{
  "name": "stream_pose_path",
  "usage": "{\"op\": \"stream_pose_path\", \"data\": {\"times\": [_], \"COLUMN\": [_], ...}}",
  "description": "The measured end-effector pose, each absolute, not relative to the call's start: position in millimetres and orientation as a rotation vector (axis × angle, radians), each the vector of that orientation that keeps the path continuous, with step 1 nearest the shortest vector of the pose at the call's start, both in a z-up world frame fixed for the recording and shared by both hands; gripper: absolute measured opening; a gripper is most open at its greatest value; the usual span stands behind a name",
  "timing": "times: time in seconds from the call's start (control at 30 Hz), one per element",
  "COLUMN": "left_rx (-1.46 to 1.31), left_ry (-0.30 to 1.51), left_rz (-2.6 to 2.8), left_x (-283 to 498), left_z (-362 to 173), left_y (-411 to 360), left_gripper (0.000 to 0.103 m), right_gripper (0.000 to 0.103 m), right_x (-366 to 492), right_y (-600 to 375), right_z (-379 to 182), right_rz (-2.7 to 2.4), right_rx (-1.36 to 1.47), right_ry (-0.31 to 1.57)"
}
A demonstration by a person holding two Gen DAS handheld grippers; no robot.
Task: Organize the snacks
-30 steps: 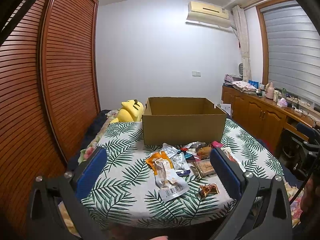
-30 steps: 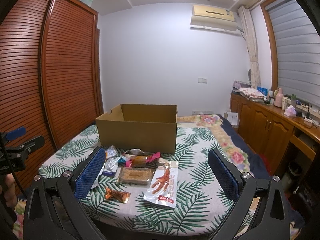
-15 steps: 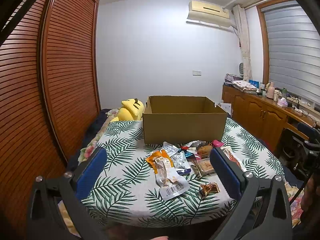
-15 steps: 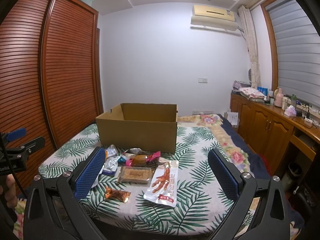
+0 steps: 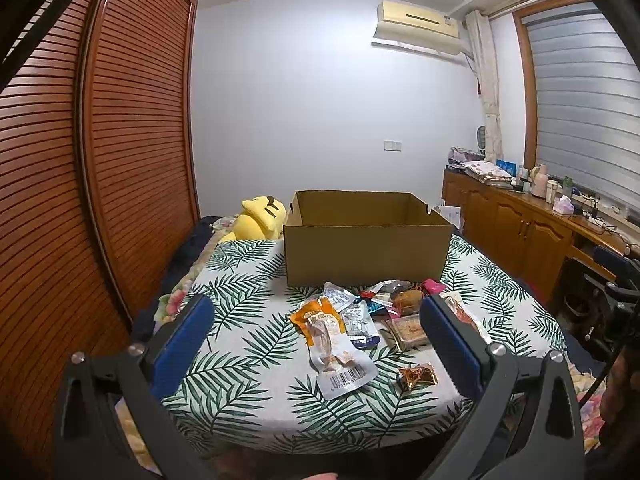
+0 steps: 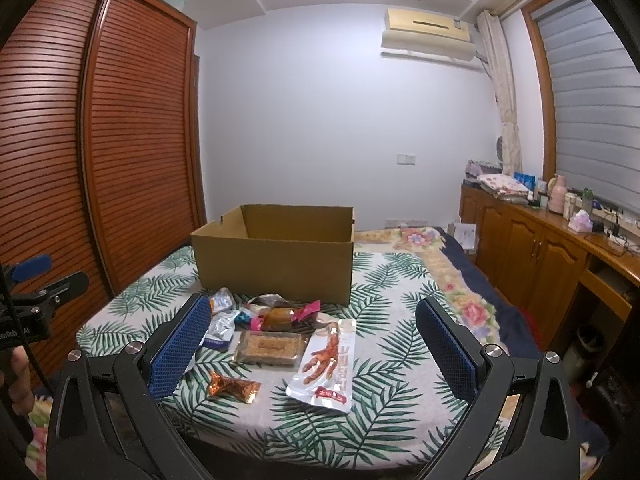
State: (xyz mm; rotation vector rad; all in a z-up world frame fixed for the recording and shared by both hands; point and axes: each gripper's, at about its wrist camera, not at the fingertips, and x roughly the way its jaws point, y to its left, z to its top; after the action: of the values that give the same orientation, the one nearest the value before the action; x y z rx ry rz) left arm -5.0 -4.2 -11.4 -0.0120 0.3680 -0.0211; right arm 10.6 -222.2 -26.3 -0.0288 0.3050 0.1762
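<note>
While hidden rightward, yellow plush (image 5: 262, 218), leftward

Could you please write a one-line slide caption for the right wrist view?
Open right gripper faces snack packets scattered before an open cardboard box on a leaf-print table.

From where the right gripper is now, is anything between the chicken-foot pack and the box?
Partly: the pink-ended snack lies between the chicken-foot pack and the cardboard box. The box's near wall also stands in the way, so lift over both.

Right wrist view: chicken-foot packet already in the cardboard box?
No, the chicken-foot packet lies flat on the leaf-print tablecloth, in front of the cardboard box and outside it.
</note>
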Motion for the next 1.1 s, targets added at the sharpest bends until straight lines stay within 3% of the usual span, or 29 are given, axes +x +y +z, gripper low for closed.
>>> {"op": "stream_pose_path", "data": {"times": [0.57,1.1], "left_rx": [-0.019,-0.017], "left_ry": [0.414,0.565], "left_rz": [-0.04,-0.129], "left_x": [8.7,87.8], "left_z": [-23.9,-85.0], "left_y": [-2.7,-9.2], "left_gripper": [0.103,0.102], "right_gripper": [0.103,0.103], "right_x": [14.3,62.0], "right_y": [-225.0,-242.1], "right_z": [-35.5,-84.3], "right_rz": [0.175,0.193], "right_rx": [-0.036,-0.07], "right_ry": [0.333,0.467]}}
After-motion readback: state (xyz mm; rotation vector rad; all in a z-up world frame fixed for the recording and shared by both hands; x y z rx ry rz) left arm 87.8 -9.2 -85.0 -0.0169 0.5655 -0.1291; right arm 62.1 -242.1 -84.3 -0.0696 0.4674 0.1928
